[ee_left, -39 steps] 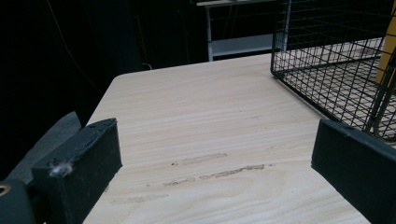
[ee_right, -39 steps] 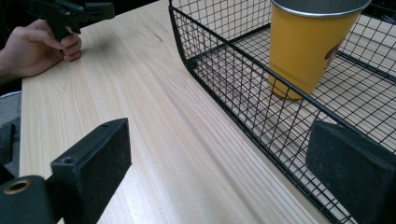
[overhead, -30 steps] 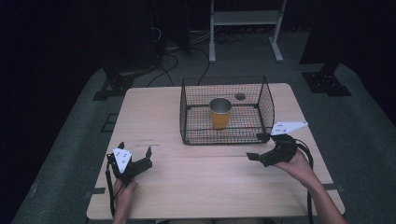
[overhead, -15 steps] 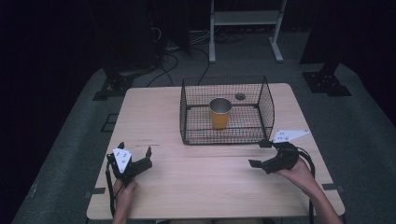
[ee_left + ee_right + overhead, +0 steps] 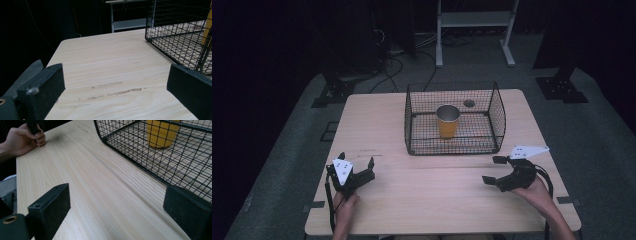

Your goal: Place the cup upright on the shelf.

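A black wire basket (image 5: 495, 111) stands on the far middle of the wooden table (image 5: 377, 120). Inside it stands an upright yellow cup (image 5: 447, 121) with a metal rim. My left gripper (image 5: 357, 161) rests open near the table's front left, empty. My right gripper (image 5: 495, 170) sits open at the front right, just in front of the basket's right corner. In the right gripper view the cup (image 5: 162, 132) shows behind the basket mesh (image 5: 140, 152), and the other hand (image 5: 23, 138) lies far left. The left gripper view has the basket (image 5: 175, 37) at its right.
A small dark round spot (image 5: 469, 103) lies on the basket floor behind the cup. Scuff marks (image 5: 112, 90) streak the wood ahead of the left jaws. A white shelf frame (image 5: 474, 20) and cables stand on the floor beyond the table.
My right gripper has drawn back toward the table's front edge, away from the basket. The left gripper has stayed put.
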Demonstrator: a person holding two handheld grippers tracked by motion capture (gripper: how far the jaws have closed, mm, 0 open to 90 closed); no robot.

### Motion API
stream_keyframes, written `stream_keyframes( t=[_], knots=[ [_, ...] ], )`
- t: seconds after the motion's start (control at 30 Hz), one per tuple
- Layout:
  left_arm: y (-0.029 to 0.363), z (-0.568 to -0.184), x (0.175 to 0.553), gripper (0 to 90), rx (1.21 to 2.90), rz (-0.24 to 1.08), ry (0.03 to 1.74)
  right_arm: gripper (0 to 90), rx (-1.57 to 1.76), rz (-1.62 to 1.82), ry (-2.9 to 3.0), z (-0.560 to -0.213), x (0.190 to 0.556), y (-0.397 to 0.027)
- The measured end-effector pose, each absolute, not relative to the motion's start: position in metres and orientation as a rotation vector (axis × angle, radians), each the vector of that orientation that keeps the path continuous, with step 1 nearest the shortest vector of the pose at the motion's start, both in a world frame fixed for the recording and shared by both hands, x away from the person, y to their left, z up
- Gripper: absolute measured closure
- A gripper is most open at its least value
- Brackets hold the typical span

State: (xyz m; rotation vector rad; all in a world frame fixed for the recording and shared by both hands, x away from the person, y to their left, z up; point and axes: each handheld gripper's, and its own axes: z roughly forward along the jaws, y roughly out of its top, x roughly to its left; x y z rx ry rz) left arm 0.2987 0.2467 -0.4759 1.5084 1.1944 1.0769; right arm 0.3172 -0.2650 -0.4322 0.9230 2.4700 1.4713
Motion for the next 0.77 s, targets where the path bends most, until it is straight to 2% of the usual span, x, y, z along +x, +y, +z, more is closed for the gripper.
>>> stream_keyframes(
  t=[0.47,0.77],
  knots=[
    [0.246,-0.476,0.299,0.8,1.508,1.079,1.195,6.5,0.975,1.514,2.408,-0.452,0.301,-0.274],
    [0.246,-0.476,0.299,0.8,1.515,1.084,1.191,6.5,1.015,1.616,2.286,-0.461,0.279,-0.275]
  ],
)
